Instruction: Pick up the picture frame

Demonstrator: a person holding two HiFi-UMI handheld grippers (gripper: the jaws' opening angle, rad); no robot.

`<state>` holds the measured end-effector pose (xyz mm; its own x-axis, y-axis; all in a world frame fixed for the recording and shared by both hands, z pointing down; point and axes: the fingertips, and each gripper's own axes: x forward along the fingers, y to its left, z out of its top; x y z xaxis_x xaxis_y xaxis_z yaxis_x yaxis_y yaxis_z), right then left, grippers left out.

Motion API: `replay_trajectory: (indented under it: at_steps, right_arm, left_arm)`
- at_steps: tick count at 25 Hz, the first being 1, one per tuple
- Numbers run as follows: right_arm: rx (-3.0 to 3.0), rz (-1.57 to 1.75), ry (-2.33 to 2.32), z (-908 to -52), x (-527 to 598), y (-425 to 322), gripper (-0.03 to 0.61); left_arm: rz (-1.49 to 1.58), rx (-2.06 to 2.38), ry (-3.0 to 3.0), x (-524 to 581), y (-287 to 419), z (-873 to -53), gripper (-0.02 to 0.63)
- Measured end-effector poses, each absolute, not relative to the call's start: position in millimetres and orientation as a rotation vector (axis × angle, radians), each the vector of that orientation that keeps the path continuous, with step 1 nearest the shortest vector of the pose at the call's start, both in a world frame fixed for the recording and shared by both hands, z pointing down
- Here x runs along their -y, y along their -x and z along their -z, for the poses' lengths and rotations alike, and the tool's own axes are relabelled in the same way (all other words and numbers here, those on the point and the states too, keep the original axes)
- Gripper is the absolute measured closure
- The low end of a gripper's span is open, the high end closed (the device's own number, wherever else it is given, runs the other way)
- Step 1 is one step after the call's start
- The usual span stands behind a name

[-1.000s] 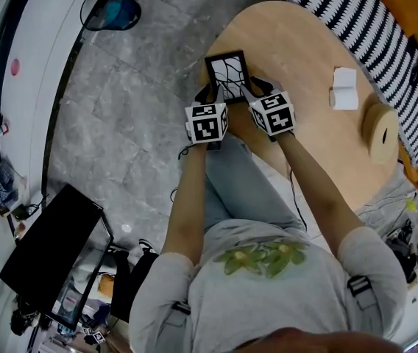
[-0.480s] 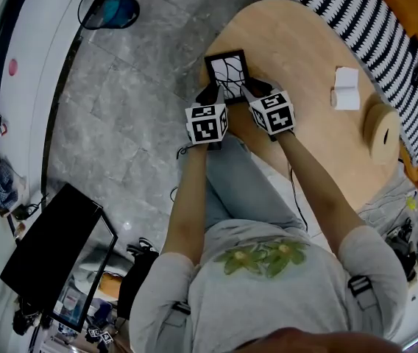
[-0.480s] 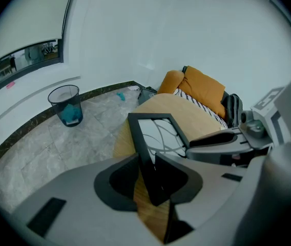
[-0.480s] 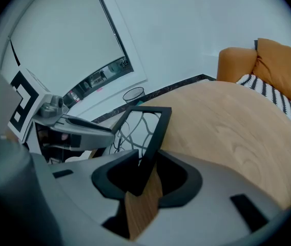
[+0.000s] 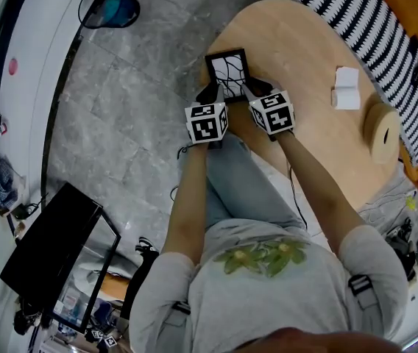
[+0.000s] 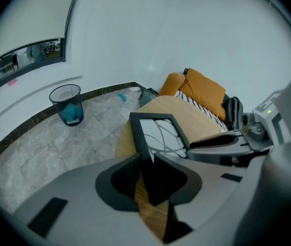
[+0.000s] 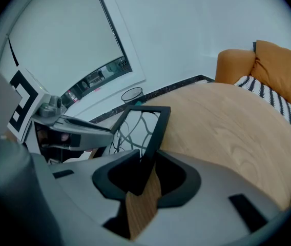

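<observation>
Compared with a second ago, almost no shift of the hands; only narrower jaws on both sides, closing at this moment. Left hand-held gripper [image 6: 145, 158] astride the left rail of the picture frame [image 5: 227, 74], right hand-held gripper [image 7: 146, 155] astride the right rail. A sliver of wood visible beside each rail between the jaws, so apparently not yet clamped.

Frame seemingly flat at the left edge of the bench [image 5: 305, 57], toward the near end, one side almost at the rim above the floor.

Step in hand, by judgement: the grasp itself, lift not begun. Next: finish closing evenly on both rails, then raise straight up and level, with no dragging toward the rim.

Plenty of open bench to the right; small white block [image 5: 344, 88] and round wooden piece [image 5: 382, 134] well apart.
</observation>
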<state>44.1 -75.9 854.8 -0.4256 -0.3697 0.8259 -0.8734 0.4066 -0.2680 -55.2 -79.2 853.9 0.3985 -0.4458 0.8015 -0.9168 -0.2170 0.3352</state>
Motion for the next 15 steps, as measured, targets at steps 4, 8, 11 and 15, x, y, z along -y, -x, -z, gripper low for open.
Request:
replay_trajectory:
  at_steps: [4, 8, 11, 15]
  right_arm:
    - [1.981, -0.927, -1.044, -848.2, 76.9, -42.4, 0.474]
    - [1.976, -0.935, -1.027, -833.7, 76.4, -42.8, 0.474]
    - [1.976, -0.932, -1.016, -818.2, 76.5, -41.9, 0.474]
    - [1.973, -0.934, -1.012, -798.7, 76.0, -38.6, 0.474]
  left_arm:
    - [-0.709, 1.184, -1.817, 80.2, 57.2, -847.3, 0.520]
    - [-0.703, 1.186, -1.806, 78.9, 57.1, -832.6, 0.520]
    - [-0.694, 1.189, -1.799, 78.1, 57.9, -817.6, 0.520]
    - [-0.694, 1.189, -1.796, 77.8, 61.0, -798.4, 0.522]
